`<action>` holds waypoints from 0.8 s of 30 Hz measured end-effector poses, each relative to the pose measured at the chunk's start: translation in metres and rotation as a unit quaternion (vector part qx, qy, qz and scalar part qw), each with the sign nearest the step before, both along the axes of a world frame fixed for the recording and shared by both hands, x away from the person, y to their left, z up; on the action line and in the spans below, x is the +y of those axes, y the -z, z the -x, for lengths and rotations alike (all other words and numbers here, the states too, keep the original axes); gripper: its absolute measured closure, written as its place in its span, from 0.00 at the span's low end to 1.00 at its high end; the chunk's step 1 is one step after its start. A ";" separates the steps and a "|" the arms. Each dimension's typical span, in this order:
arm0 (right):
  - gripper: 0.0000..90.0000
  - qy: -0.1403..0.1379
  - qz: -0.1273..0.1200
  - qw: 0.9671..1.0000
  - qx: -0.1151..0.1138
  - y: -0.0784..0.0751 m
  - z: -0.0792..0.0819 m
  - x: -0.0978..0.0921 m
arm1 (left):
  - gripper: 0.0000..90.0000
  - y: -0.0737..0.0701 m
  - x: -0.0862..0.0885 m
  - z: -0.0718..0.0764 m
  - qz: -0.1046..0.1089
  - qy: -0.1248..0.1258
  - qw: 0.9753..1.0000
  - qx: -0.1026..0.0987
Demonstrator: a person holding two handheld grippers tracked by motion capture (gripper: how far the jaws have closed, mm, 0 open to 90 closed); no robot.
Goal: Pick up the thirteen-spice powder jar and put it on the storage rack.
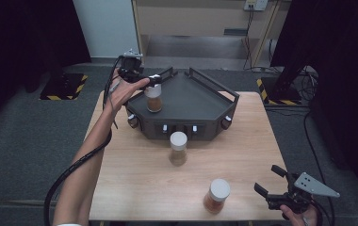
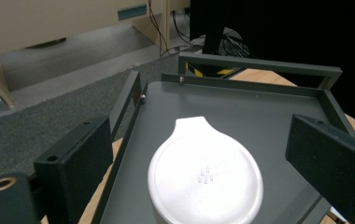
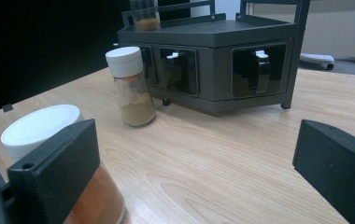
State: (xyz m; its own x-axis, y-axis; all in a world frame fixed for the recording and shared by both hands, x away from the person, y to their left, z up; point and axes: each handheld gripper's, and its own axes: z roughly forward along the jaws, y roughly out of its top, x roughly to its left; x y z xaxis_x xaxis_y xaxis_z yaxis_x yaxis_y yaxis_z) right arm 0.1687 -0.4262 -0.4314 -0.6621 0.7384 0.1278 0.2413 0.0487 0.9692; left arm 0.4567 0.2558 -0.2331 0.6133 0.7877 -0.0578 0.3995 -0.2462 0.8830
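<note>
A spice jar [image 1: 154, 98] with a white lid [image 2: 205, 179] stands on top of a dark grey rack [image 1: 200, 101]. My left gripper [image 1: 151, 80] hovers at its lid, open; in the left gripper view [image 2: 201, 140] the jaws stand wide on either side of the lid without touching it. A second jar [image 1: 178, 147], holding tan powder, stands on the table just in front of the rack [image 3: 222, 60]. A third jar [image 1: 217, 195], with orange-brown contents, stands near the front edge. My right gripper [image 1: 269, 180] is open to its right, and that jar [image 3: 49, 130] sits beside the left jaw.
The rack has raised rails [image 2: 259, 65] along its back edges and small drawers with knobs [image 3: 259, 65] in its front. Bare wooden table [image 1: 134, 174] lies front left and far right. A cable [image 1: 73, 169] trails along the person's left forearm.
</note>
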 end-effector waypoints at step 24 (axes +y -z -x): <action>0.02 -0.002 0.004 1.000 -0.001 -0.001 0.000 0.002 | 0.02 -0.016 0.013 0.038 0.013 0.020 0.998 -0.053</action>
State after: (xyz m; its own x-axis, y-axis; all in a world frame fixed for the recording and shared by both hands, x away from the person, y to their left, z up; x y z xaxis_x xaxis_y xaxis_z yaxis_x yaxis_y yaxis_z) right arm 0.1688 -0.4244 -0.4302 -0.6648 0.7373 0.1201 0.2391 0.0576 0.9693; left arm 0.4182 0.2693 -0.2169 0.6486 0.7610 -0.0104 0.2934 -0.2374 0.9260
